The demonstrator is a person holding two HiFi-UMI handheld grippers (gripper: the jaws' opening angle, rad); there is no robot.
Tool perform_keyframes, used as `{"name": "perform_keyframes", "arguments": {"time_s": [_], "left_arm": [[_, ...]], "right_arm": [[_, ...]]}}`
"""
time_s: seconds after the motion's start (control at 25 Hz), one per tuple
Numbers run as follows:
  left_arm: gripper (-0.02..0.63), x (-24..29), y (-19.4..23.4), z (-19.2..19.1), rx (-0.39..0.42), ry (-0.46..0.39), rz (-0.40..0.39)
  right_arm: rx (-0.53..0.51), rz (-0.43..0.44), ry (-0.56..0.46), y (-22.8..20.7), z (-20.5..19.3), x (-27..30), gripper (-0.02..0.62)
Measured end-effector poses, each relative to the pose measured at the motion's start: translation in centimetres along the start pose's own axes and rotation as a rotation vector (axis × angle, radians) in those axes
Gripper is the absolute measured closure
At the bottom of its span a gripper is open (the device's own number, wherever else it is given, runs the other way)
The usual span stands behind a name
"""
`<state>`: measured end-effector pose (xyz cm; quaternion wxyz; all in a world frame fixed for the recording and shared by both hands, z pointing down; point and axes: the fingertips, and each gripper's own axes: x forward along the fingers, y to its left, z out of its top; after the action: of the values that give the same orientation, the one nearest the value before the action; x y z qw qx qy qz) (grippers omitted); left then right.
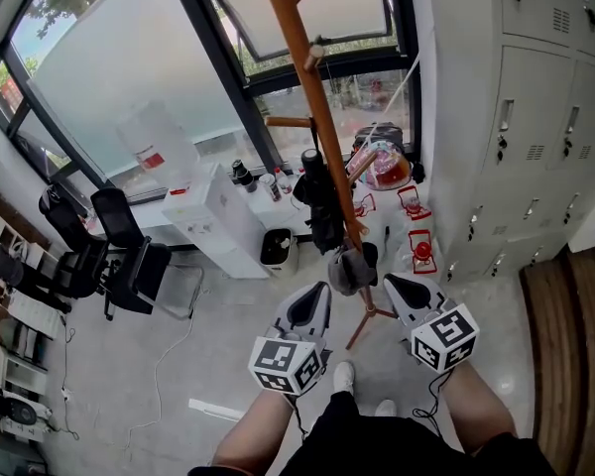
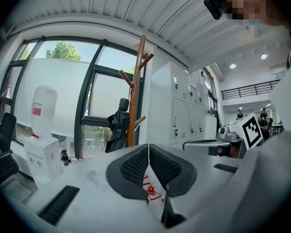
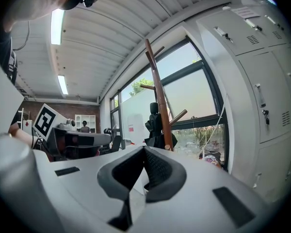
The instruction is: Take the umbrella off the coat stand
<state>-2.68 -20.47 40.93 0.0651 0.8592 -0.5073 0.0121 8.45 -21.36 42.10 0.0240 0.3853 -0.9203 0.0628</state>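
umbrella (image 1: 320, 201): hangs on coat stand (image 1: 307, 77), probably needs lifting off
left tool (image 1: 315, 296): closed, empty
right tool (image 1: 395, 288): closed, empty

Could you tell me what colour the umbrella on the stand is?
The umbrella is black; the head view shows it best.
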Motion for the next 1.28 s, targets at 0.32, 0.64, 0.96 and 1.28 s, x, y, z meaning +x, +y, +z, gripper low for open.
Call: {"name": "perform_keyframes", "arguments": {"time_s": [0.32,0.64,0.96,1.28], "left_arm": [[0.586,2.3,3.4,0.6,-0.003,-0.001,-0.018],[0.586,5.2,6.3,1.0,0.006,0.005,-0.064],[0.417,9.0,8.1,1.0,0.019,0.027,-0.115],[0.308,13.0,9.0,1.1,0.083,0.06,-0.183]], "right_arm": [[0.008,-0.032,0.0,-0.9,0.4,3.2,0.541],[0.019,-0.087,0.007,-2.1,0.5,5.6,0.541],[0.015,-0.149,0.019,-4.0,0.8,6.8,0.541],[0.022,-0.199,0.028,-5.7,0.9,7.4,0.541]]}}
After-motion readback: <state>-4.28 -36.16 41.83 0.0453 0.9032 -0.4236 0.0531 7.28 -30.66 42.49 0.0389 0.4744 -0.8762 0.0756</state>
